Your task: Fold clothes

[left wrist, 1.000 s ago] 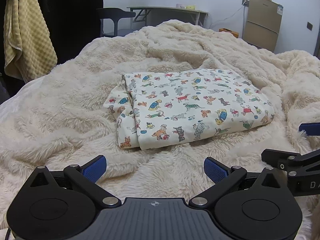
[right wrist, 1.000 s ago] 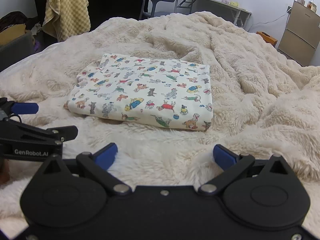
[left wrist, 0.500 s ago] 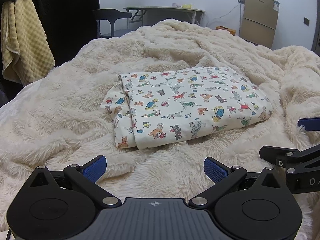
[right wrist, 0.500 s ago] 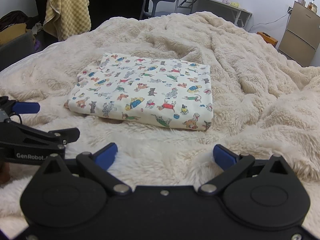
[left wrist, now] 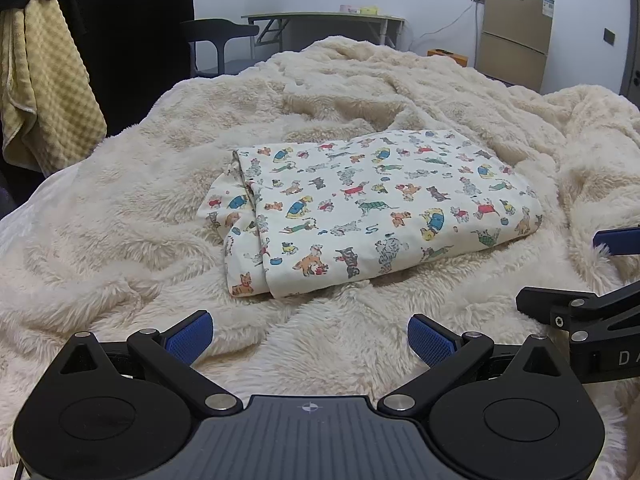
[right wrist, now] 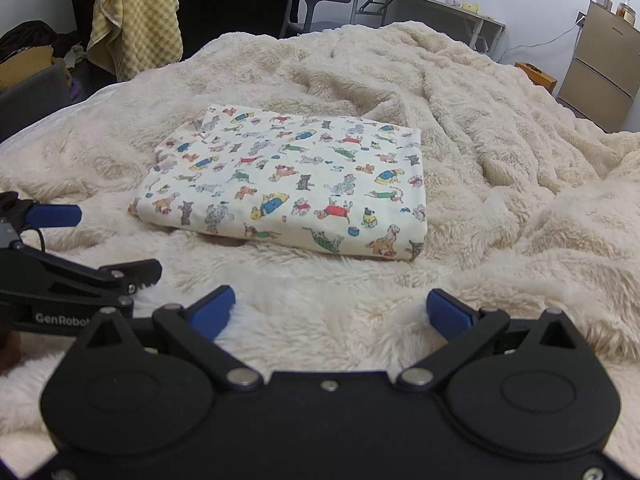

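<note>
Garment (left wrist: 372,204) folded into a neat cream rectangle, printed all over with little dogs, lying flat on the fluffy blanket (left wrist: 120,208) that covers the bed. Top layer smooth and square on the right side; a looser under-layer peeking out along the left edge, a bit rumpled there. No fabric hanging free, nothing spread wide.

Left tool (left wrist: 308,338) hovering just short of the near edge, blue pads (left wrist: 188,336) spread wide, gripping nothing. Right tool (right wrist: 330,314) alongside it, likewise gaping, likewise empty, clear of the cloth. Both low over the blanket, neither touching the garment.

Reads as the tail end of the folding: main folds apparently done, only tidying or one last halving left. Next move, by the look of it, calls for either a pinch at the near corners to bring them over to the far edge, or a nudge on that untidy left flap to tuck it in line. Needs a shallow approach so the pads catch cloth and not the pile of the blanket.

Beyond the bed: yellow checked towel (left wrist: 44,92) hanging at left, table (left wrist: 324,20) and chair (left wrist: 216,36) by the far wall.
</note>
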`<state>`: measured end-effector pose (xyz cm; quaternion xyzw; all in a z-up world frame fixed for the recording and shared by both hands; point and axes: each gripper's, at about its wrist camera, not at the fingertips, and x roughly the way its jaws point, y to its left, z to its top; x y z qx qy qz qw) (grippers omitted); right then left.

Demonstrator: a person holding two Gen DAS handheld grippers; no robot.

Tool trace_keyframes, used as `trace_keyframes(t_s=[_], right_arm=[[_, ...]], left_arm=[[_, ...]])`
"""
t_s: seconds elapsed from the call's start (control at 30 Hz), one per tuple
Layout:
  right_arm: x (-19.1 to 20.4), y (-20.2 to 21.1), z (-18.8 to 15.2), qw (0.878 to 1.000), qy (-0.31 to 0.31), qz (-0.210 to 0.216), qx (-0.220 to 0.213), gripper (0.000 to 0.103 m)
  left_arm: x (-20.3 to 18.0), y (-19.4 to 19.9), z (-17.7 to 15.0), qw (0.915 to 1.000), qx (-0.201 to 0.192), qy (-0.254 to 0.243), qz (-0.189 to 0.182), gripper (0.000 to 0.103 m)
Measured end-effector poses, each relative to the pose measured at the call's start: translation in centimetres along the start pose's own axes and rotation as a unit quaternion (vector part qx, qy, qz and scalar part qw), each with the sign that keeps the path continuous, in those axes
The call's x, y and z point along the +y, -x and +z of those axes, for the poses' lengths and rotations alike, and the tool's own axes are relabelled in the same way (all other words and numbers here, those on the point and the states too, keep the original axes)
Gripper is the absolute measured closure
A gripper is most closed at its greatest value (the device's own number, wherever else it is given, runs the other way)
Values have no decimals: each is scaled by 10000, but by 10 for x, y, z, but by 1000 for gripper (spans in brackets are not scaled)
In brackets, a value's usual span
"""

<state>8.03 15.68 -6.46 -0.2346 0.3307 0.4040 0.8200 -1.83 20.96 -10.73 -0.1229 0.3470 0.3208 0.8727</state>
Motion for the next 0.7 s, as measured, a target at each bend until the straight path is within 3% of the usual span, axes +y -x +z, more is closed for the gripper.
trace_keyframes(t_s=[0.7], right_arm=[[1, 0, 0, 10000, 29, 1, -1, 0]], left_arm=[[-3, 1, -1, 10000, -45, -49, -1, 0]])
